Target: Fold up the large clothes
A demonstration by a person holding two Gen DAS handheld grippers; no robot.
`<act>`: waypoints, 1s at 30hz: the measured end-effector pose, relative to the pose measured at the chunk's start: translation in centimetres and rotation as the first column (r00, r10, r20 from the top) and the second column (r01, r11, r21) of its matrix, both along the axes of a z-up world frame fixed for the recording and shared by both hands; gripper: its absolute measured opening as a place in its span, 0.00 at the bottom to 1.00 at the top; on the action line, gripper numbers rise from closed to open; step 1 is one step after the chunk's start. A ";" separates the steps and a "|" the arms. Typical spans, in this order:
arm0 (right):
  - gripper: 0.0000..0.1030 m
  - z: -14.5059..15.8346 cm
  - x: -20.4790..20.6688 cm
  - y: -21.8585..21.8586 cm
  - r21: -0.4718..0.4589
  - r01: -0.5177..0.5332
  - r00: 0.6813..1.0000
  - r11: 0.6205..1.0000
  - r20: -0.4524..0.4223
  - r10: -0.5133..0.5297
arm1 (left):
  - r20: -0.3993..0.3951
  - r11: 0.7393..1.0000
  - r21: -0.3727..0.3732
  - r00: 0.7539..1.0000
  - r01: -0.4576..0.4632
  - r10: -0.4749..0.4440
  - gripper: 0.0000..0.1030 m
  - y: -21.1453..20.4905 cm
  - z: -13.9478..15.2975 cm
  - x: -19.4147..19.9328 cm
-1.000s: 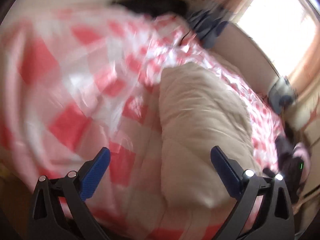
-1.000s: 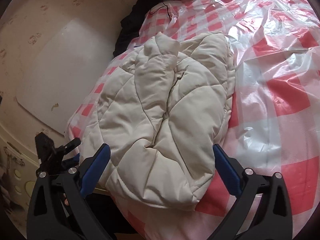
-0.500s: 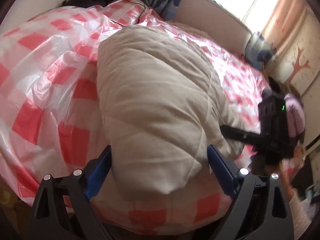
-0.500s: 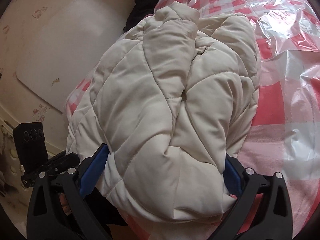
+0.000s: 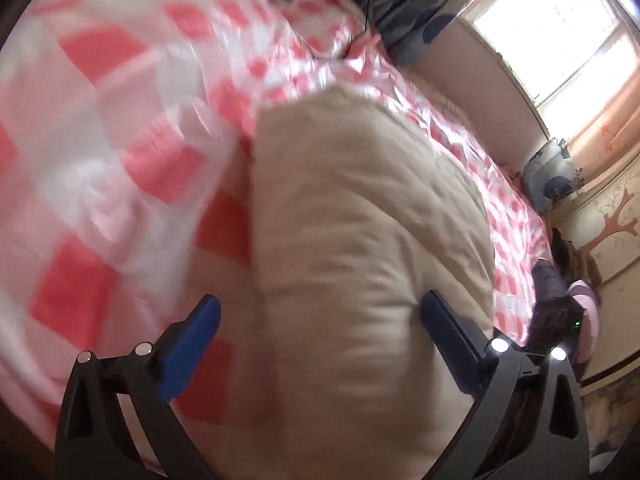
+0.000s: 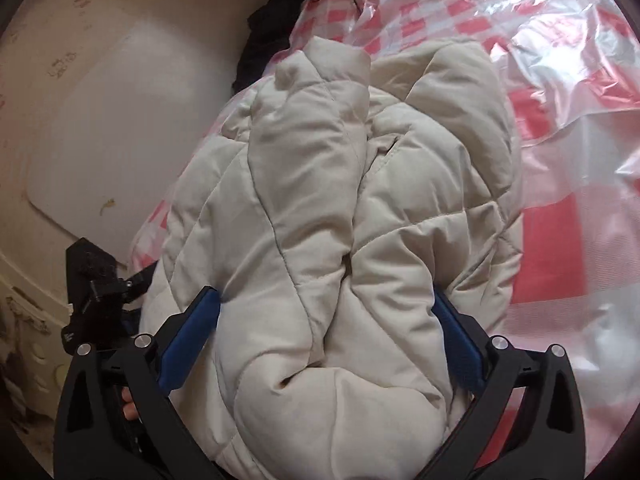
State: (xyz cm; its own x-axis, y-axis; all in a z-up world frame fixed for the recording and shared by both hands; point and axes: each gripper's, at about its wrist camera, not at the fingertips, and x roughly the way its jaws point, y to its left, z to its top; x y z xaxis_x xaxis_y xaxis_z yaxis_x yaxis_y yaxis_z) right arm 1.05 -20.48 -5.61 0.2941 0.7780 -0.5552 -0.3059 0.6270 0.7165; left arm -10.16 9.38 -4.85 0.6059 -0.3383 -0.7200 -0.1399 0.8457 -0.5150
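Cream quilted jacket (image 6: 332, 216), already bundled at the near edge of the checked bedcover (image 6: 560, 120), is straddled by the widening left gripper (image 5: 320, 320) and the spread right gripper (image 6: 328, 312), ungripped; tidying is left.

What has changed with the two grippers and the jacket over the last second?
The right gripper closed in on the cream jacket: a second ago the near end lay ahead of its fingers, now it bulges between them. The left gripper, jaws opening, swung onto the jacket and partly back. The jacket stays folded on the pink checked cover.
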 end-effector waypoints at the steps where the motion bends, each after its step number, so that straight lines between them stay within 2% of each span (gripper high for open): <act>1: 0.95 0.1 -0.1 0.9 0.028 -0.049 0.999 0.998 0.002 0.049 | 0.019 0.998 0.053 0.999 0.044 -0.045 0.93 -1.6 0.6 -0.1; 2: 0.95 0.2 -0.2 1.8 0.035 -0.099 0.995 0.994 0.003 0.099 | 0.039 0.982 0.188 0.998 0.036 -0.044 0.93 -3.1 1.5 -0.6; 3: 0.95 0.0 -0.2 2.3 0.038 -0.131 0.991 0.991 -0.008 0.131 | 0.050 0.959 0.283 0.998 0.030 -0.046 0.93 -4.1 2.0 -1.0; 5: 0.94 -0.4 0.1 2.3 -0.001 -0.165 0.986 0.986 -0.021 0.164 | 0.027 0.962 0.273 0.999 0.034 -0.043 0.93 -3.8 1.7 -0.8; 7: 0.94 -0.1 0.4 1.6 -0.078 -0.181 0.983 0.980 -0.034 0.179 | 0.026 0.952 0.305 0.999 0.038 -0.048 0.93 -4.0 1.4 -0.9; 9: 0.94 0.9 -0.2 0.2 -0.211 -0.138 0.990 0.968 0.003 0.142 | 0.031 0.935 0.351 0.998 0.042 -0.056 0.93 -5.3 1.7 -1.2; 12: 0.94 2.6 -0.6 -1.2 -0.340 -0.068 0.996 0.938 0.030 0.083 | 0.056 0.910 0.414 0.997 0.021 -0.048 0.93 -7.7 1.9 -2.2; 14: 0.94 5.0 -1.2 -1.8 -0.378 0.020 0.994 0.926 0.105 0.021 | 0.076 0.910 0.414 0.997 -0.007 -0.027 0.93 -8.1 1.7 -2.6; 16: 0.94 8.1 -0.7 -2.0 -0.280 0.082 0.982 0.957 0.188 -0.029 | 0.109 0.905 0.424 0.994 -0.030 -0.018 0.93 -8.3 1.1 -2.9; 18: 0.94 10.0 0.8 -0.6 -0.240 0.098 0.971 0.966 0.236 -0.040 | 0.131 0.912 0.409 0.991 -0.039 -0.017 0.93 -8.2 0.7 -3.2; 20: 0.94 10.6 4.1 2.5 -0.246 0.066 0.972 0.967 0.234 -0.007 | 0.139 0.921 0.389 0.990 -0.037 -0.019 0.93 -7.5 0.7 -3.3; 21: 0.94 9.6 5.5 3.8 -0.304 0.087 0.974 0.949 0.225 -0.017 | 0.142 0.924 0.380 0.990 -0.036 -0.020 0.93 -7.2 0.7 -3.3; 22: 0.94 7.5 7.1 5.1 -0.407 0.114 0.977 0.906 0.211 -0.029 | 0.145 0.927 0.375 0.989 -0.036 -0.021 0.93 -7.2 0.6 -3.1; 23: 0.94 5.5 8.1 5.9 -0.420 0.097 0.984 0.902 0.174 -0.025 | 0.153 0.930 0.366 0.988 -0.033 -0.026 0.93 -7.0 0.7 -3.1; 24: 0.94 3.1 9.0 5.6 -0.372 0.086 0.993 0.924 0.103 -0.052 | 0.155 0.930 0.366 0.987 -0.026 -0.033 0.93 -7.1 0.7 -3.1; 25: 0.94 2.0 9.4 4.9 -0.329 0.092 0.995 0.940 0.056 -0.078 | 0.151 0.924 0.383 0.987 -0.012 -0.050 0.93 -7.3 0.7 -2.9; 30: 0.93 3.8 7.0 2.8 -0.340 0.081 0.996 0.937 0.069 -0.061 | 0.128 0.918 0.396 0.989 0.013 -0.069 0.93 -7.4 1.2 -3.2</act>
